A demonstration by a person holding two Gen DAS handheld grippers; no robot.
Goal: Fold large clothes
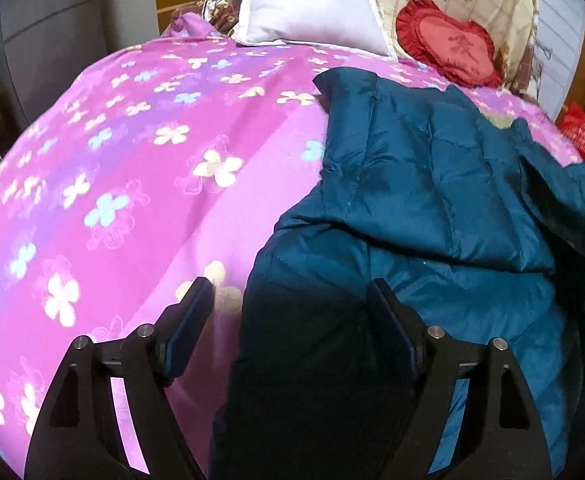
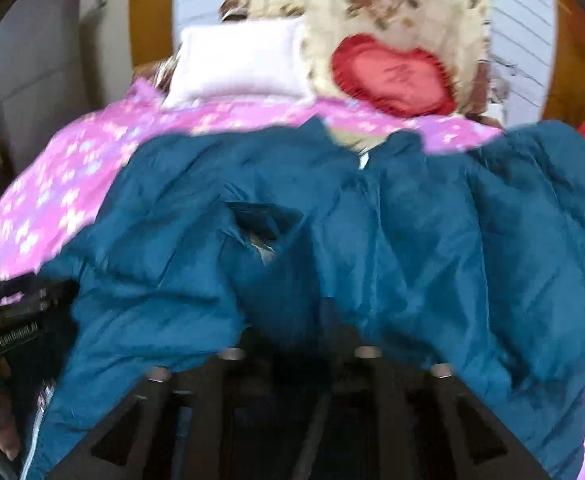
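Teal jacket (image 1: 432, 184) lies rumpled on pink bedspread (image 1: 132, 140).

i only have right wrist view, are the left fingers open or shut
observer: open. In the left wrist view the left gripper has its fingers wide apart.
operator: anything between them
observer: the jacket edge lies between them; one finger is over the pink sheet, the other over the jacket.
operator: what's past the bed on the right
observer: a red bag sits there.
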